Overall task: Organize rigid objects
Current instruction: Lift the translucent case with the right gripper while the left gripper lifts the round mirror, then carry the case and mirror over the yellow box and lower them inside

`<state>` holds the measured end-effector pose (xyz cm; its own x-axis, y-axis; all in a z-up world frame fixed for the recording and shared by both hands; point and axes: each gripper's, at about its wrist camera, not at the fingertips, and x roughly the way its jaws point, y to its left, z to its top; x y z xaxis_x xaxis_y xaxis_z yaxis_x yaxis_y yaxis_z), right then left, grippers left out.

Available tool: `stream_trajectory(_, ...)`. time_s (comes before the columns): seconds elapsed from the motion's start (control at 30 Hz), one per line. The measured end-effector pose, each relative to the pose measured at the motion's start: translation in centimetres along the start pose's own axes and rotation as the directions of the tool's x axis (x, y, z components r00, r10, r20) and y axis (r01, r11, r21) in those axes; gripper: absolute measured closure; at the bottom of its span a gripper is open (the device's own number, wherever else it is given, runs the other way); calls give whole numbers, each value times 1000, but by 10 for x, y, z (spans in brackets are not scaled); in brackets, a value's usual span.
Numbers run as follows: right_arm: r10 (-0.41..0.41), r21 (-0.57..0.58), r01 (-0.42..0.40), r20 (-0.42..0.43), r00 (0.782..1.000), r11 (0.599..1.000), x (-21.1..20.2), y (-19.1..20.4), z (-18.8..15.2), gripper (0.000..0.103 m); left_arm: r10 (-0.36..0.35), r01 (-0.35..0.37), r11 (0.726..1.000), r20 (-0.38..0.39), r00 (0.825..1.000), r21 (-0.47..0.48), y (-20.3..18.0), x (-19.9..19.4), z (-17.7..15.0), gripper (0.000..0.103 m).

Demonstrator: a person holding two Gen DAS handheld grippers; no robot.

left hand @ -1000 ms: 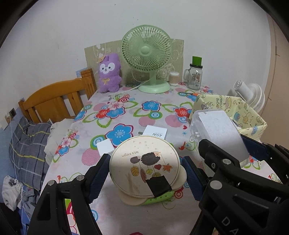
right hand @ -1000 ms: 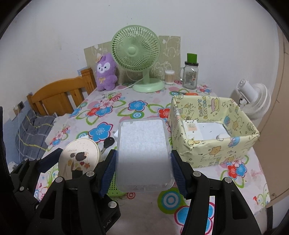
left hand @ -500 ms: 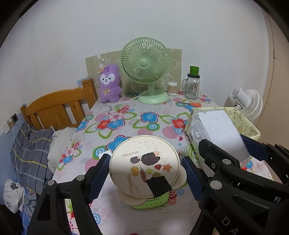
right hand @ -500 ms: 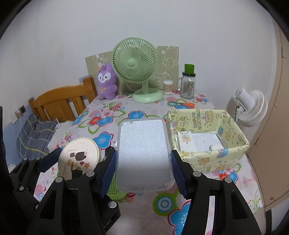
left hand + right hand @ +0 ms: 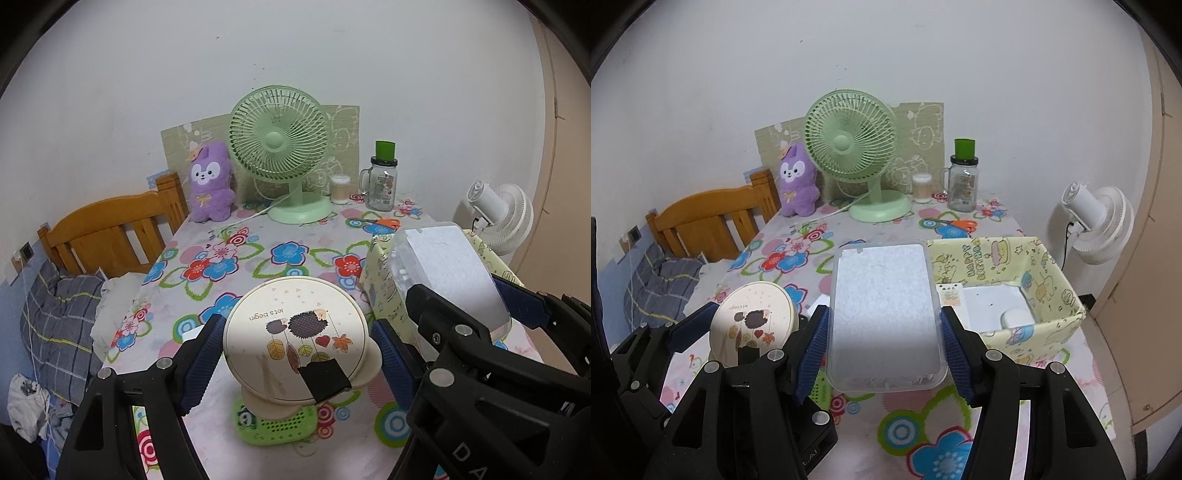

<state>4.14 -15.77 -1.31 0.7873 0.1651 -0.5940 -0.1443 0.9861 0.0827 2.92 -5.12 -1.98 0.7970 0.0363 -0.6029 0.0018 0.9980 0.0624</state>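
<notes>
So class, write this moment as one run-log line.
left gripper: shut on round tin | right gripper: shut on clear case | both off tablecloth | yellow box: beside case

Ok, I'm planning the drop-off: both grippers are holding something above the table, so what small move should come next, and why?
Probably carry the right gripper a little to its right, over the yellow box. It is shut on the clear plastic case, the open-topped box stands just beside it, and white items already lie inside. The left gripper, shut on the round tin, can wait.
</notes>
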Motion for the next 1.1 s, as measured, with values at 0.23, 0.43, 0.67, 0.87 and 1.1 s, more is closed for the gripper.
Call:
stream_trajectory(0.23, -10, 9, 10, -4, 1000, 1000, 9, -22, 9, 41, -10, 10, 1000, -4, 1000, 6, -19, 12, 10, 22)
stream_trajectory(0.43, -18, 17, 18, -1, 1000, 1000, 17, -42, 17, 41, -18, 18, 1000, -2, 1000, 14, -39, 23, 20, 22)
stream_trajectory(0.67, -31, 33, 31, -2, 1000, 999, 26, -63, 24, 41, -29, 29, 999, -5, 1000, 34, -57, 35, 28, 22)
stream_trajectory(0.87, -46, 49, 46, 3, 999, 998, 34, -79, 27, 41, -36, 36, 998, -1, 999, 51, -71, 45, 36, 22)
stream_trajectory(1.1, -77, 56, 77, 1, 997, 995, 42, -101, 33, 41, -65, 65, 996, -2, 998, 64, -91, 58, 44, 22)
